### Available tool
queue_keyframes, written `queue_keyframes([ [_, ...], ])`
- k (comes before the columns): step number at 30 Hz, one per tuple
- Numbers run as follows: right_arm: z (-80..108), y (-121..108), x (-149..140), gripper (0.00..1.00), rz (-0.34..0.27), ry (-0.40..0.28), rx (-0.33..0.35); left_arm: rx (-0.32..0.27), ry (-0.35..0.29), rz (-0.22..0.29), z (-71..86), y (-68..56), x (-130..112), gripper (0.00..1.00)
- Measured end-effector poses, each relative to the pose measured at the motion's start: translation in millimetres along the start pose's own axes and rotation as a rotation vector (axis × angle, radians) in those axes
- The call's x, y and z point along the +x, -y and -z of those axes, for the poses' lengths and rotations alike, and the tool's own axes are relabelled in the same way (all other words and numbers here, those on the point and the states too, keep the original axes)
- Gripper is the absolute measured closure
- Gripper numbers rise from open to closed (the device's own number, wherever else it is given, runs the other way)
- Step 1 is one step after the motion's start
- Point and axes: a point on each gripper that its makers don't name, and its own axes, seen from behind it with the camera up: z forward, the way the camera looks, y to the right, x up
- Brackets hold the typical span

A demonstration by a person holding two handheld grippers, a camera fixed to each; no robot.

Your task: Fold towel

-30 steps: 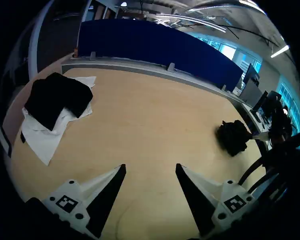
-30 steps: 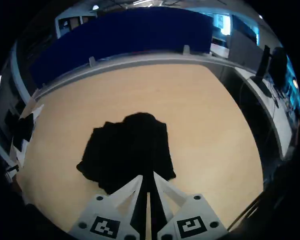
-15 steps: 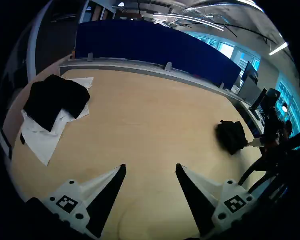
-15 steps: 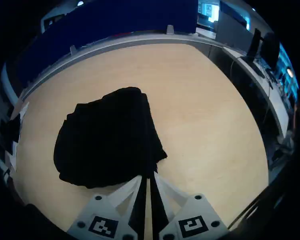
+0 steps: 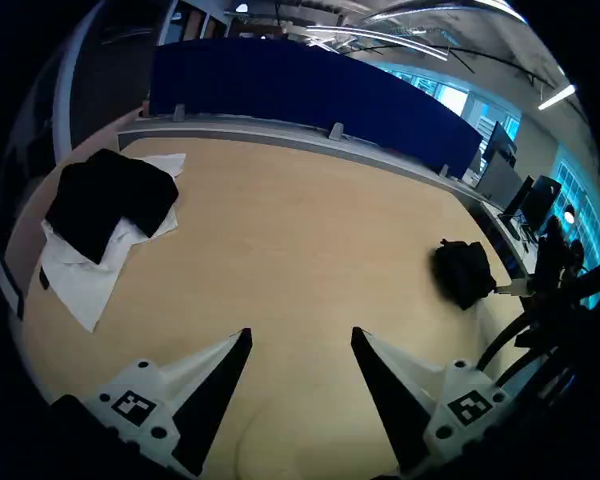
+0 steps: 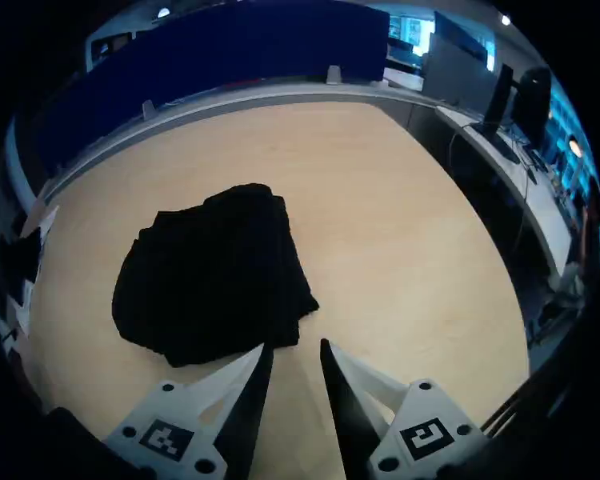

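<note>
Towel (image 6: 212,276) — black, bunched into a rough folded heap — lies on the light wooden counter (image 6: 380,240), just ahead of the right tool (image 6: 296,346). That tool's fingers stand a narrow gap apart, with bare counter between them and their tips at the towel's near edge, not clamping it. The left tool (image 5: 300,332) is spread wide over bare counter, holding nothing; from it the towel sits well off to the right (near the counter's edge). At the far left a black cloth (image 5: 108,196) rests on a white cloth (image 5: 80,280), before a blue partition (image 5: 300,88).
</note>
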Motion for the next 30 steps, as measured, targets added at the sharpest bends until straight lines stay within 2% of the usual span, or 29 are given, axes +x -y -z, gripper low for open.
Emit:
queue_keyframes([
  [3, 2.5, -1, 0, 0.53, -0.005, -0.011, -0.001, -0.002, 0.0, 0.0, 0.3, -0.6, 0, 0.08],
  [11, 12.1, 14, 19, 0.01, 0.009, -0.101, 0.04, -0.001, 0.0, 0.001, 0.1, 0.0, 0, 0.08],
  [18, 19.6, 36, 37, 0.0, 0.02, -0.177, 0.096, -0.001, -0.001, 0.002, 1.0, -1.0, 1, 0.08],
  [30, 13.0, 77, 30, 0.0, 0.058, -0.158, 0.178, -0.002, -0.005, 0.006, 3.7, -1.0, 1, 0.08],
])
